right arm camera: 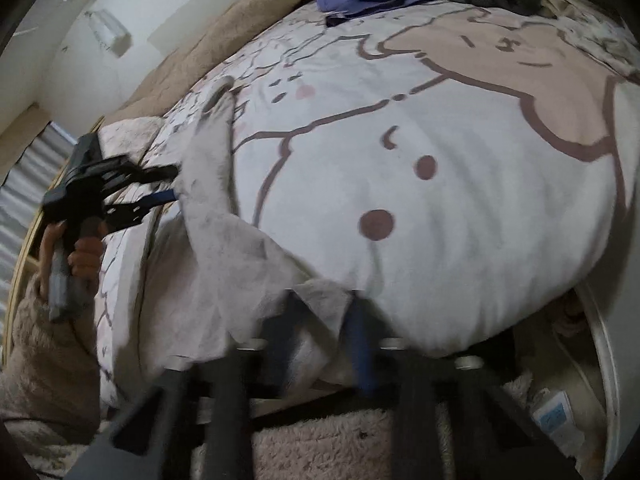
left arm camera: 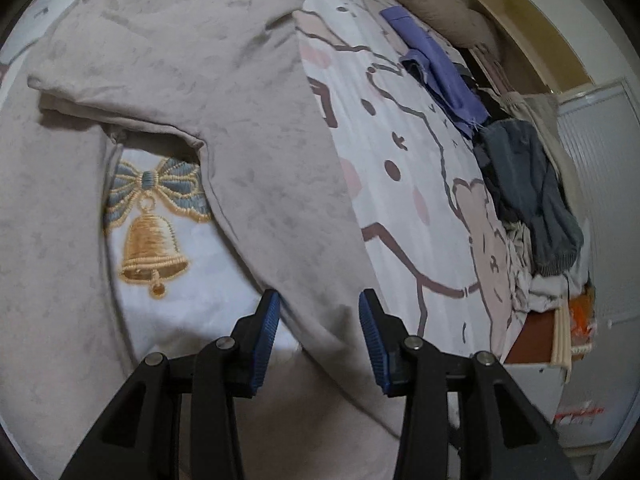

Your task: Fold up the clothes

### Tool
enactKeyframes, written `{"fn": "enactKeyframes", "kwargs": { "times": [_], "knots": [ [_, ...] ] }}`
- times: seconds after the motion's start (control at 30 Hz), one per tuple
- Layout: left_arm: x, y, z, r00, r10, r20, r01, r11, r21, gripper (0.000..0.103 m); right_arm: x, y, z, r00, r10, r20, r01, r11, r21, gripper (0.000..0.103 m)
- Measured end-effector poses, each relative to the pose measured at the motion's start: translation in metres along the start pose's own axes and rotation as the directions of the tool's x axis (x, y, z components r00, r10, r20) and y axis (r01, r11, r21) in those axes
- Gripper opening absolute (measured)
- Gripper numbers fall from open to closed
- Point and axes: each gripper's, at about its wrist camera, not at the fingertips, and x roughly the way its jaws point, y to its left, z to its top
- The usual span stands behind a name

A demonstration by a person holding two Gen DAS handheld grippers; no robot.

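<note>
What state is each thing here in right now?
Beige garment: spread on the bed, partly folded, one sleeve turned over.
Left gripper: open, straddling the garment's edge.
Right gripper: blurred, fabric between its fingers; grip unclear.
Clothes pile: heaped, unfolded.

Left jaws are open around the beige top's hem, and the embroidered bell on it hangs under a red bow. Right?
Nearly. The bow is blue-grey with gold edging, not red; the left wrist view shows it above the bell. The rest holds: the left gripper stands open around the beige top.
</note>
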Motion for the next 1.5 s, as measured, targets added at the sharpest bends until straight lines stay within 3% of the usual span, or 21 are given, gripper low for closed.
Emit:
{"fn": "enactKeyframes", "kwargs": {
  "times": [0.07,0.17,0.2,0.33,0.43,0.47,0.53,0.57,0.77,0.8,0.83,0.87,0.9,1.13,1.33,1.4,1.43,1.5],
  "knots": [
    [0.001,0.002,0.002,1.0,-0.001,0.005,0.001,1.0,-0.006,0.038,-0.01,0.01,0.0,0.999,0.049,0.006,-0.049,0.999,-0.022,0.008],
    [0.0,0.005,0.003,1.0,0.001,0.017,-0.001,1.0,-0.01,0.019,-0.035,0.044,-0.003,0.996,0.088,0.024,-0.083,0.984,-0.156,0.007],
    [-0.003,0.007,0.003,1.0,0.004,0.022,-0.004,1.0,-0.012,0.018,-0.044,0.06,-0.005,0.994,0.11,0.008,-0.105,0.969,-0.223,0.007],
    [-0.016,0.014,0.002,0.998,0.036,0.051,-0.035,0.999,-0.019,0.018,-0.053,0.105,-0.022,0.985,0.127,-0.118,-0.164,0.897,-0.411,0.007],
    [-0.019,0.021,0.002,0.998,0.046,0.047,-0.044,0.998,-0.034,0.019,-0.042,0.126,-0.037,0.965,0.121,-0.232,-0.223,0.844,-0.488,0.007],
    [-0.018,0.023,0.002,0.998,0.041,0.04,-0.04,0.998,-0.04,0.021,-0.035,0.132,-0.043,0.956,0.116,-0.268,-0.241,0.83,-0.503,0.007],
    [-0.015,0.026,0.001,0.998,0.046,0.033,-0.044,0.998,-0.053,0.036,-0.023,0.137,-0.051,0.944,0.108,-0.313,-0.264,0.815,-0.515,0.003],
    [-0.014,0.028,0.0,0.998,0.056,0.037,-0.054,0.997,-0.059,0.05,-0.016,0.137,-0.054,0.938,0.104,-0.332,-0.272,0.813,-0.515,0.003],
    [-0.003,0.028,0.005,0.991,0.109,0.074,-0.103,0.991,-0.08,0.053,0.002,0.136,-0.067,0.915,0.096,-0.393,-0.297,0.819,-0.491,0.003],
    [-0.002,0.025,0.007,0.99,0.113,0.083,-0.107,0.992,-0.065,0.05,0.002,0.136,-0.068,0.914,0.094,-0.394,-0.297,0.817,-0.494,0.003],
    [-0.001,0.021,0.008,0.989,0.115,0.093,-0.111,0.993,-0.048,0.038,0.001,0.137,-0.069,0.914,0.092,-0.395,-0.297,0.814,-0.499,0.003],
    [0.001,0.019,0.01,0.99,0.113,0.09,-0.11,0.993,-0.036,0.008,0.0,0.137,-0.07,0.914,0.089,-0.396,-0.297,0.812,-0.503,0.003],
    [0.001,0.018,0.012,0.991,0.108,0.085,-0.106,0.994,-0.033,0.003,0.0,0.138,-0.07,0.913,0.087,-0.398,-0.297,0.811,-0.504,0.003],
    [-0.047,0.019,0.019,0.979,0.037,0.199,-0.03,0.999,-0.037,0.003,0.01,0.138,-0.075,0.9,0.101,-0.424,-0.316,0.821,-0.475,0.003],
    [-0.022,0.037,0.018,0.987,0.138,0.085,-0.137,0.99,-0.017,0.004,0.027,0.145,-0.085,0.869,0.092,-0.486,-0.349,0.809,-0.473,0.003],
    [-0.014,0.046,0.013,0.991,0.122,0.047,-0.121,0.992,-0.038,0.014,0.021,0.152,-0.082,0.876,0.094,-0.473,-0.354,0.792,-0.498,0.003],
    [-0.014,0.05,0.009,0.996,0.083,0.046,-0.08,0.995,-0.059,0.018,0.017,0.156,-0.077,0.896,0.085,-0.436,-0.328,0.789,-0.52,0.003],
    [-0.018,0.053,0.001,0.998,0.029,0.05,-0.025,0.997,-0.073,0.036,0.009,0.163,-0.067,0.933,0.063,-0.354,-0.266,0.782,-0.563,0.003]
  ]
}}
